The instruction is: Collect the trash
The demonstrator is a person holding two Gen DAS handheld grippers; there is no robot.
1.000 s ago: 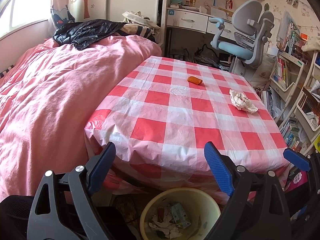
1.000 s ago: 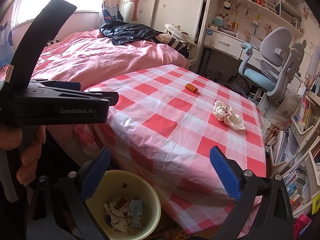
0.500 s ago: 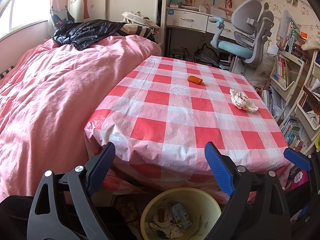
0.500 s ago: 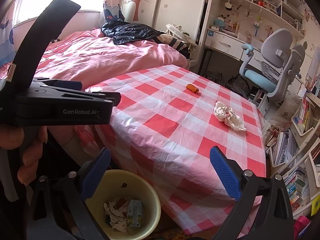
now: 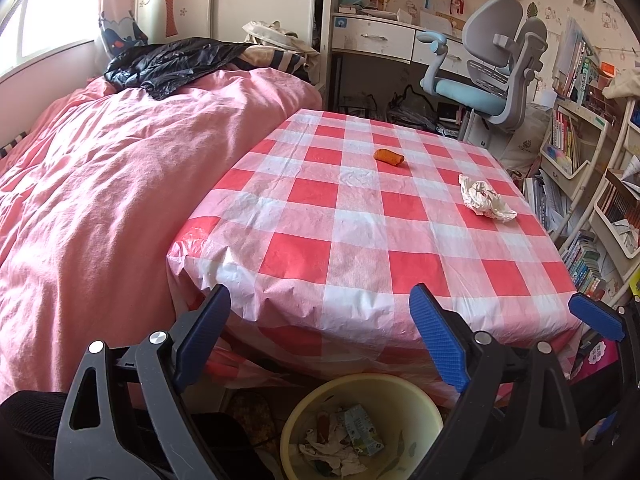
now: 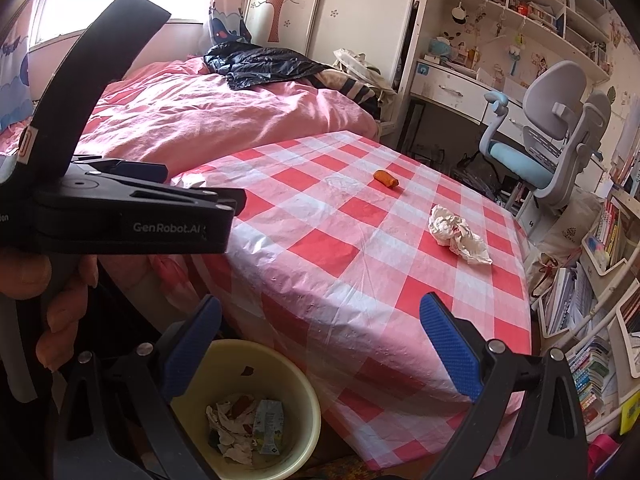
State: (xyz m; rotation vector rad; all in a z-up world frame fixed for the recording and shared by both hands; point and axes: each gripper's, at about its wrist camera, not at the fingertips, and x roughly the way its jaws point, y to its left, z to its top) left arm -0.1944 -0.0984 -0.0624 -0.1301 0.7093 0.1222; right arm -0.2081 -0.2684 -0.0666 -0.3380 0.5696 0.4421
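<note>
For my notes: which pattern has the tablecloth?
Red and white checks; the tablecloth shows best in the left wrist view.

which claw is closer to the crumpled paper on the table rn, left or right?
Right, by a slim margin. The right claw and left claw both hang open over the bin at the near edge, the crumpled paper ahead to their right.

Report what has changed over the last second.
No visible change. Both grippers, left and right, stay open and empty above the yellow bin; the crumpled paper and orange scrap lie untouched on the checked table.
</note>
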